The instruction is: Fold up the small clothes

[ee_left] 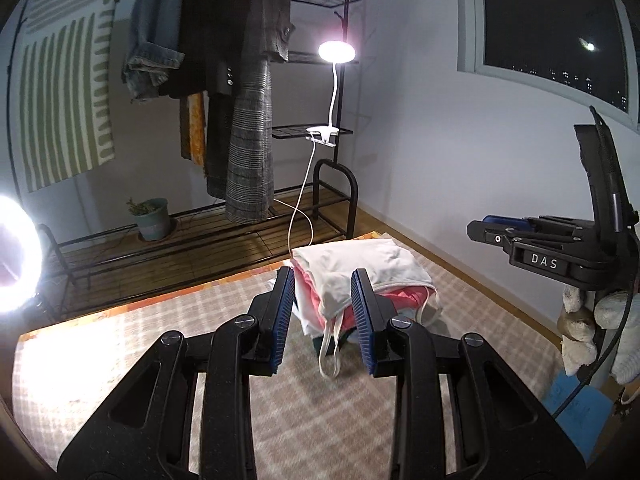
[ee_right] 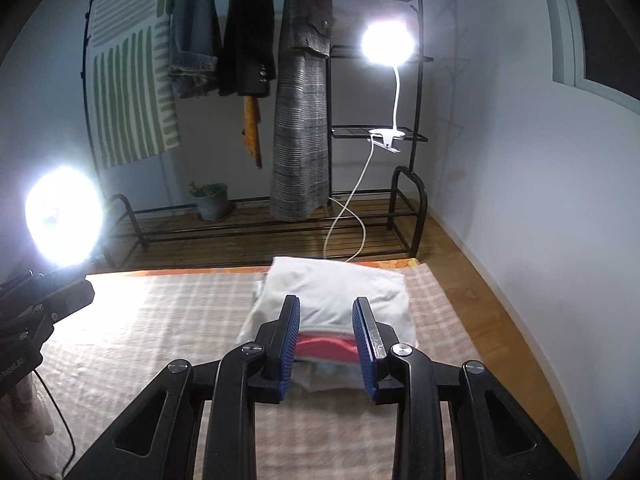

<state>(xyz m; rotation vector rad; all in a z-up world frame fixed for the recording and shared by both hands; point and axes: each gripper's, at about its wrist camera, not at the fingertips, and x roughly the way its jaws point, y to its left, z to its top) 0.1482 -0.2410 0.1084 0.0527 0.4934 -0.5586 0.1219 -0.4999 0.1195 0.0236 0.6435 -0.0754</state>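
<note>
- Nearest to me: left gripper (ee_left: 323, 316) jaws parted, nothing between the pads. The stack only shows through the gap, further off on the mat.
- Right gripper (ee_right: 326, 338) same story: jaws apart, empty, pointing down at the pile from its near side. It also shows at the right edge of the left cam, held clear of the cloth.
- Task item: stack of folded clothes (ee_right: 332, 300) sits on the checked mat (ee_right: 160, 320), toward its far right part. White garment (ee_left: 360, 268) on top, pink layer (ee_right: 326, 346) under it, more pieces below.
- Loose white straps (ee_left: 330, 344) hang off the stack's near edge onto the mat.
- Judgement: the pile looks done, both hands free, prob. btwn items.
- Risk 1: a low pass w/ either gripper could snag those straps and drag the top piece off.
- Risk 2: the stack looks a bit uneven, the top garment overhanging; a nudge could tip it.
- Further back: clothes rack (ee_right: 280, 216) w/ hanging coats, clip lamp (ee_right: 386, 44), its cable (ee_right: 348, 220) trailing close behind the mat's far edge. Could catch if I reach past.
- The bright ring light (ee_right: 60, 220) on the left blows out that side of the mat; hard to judge there.
</note>
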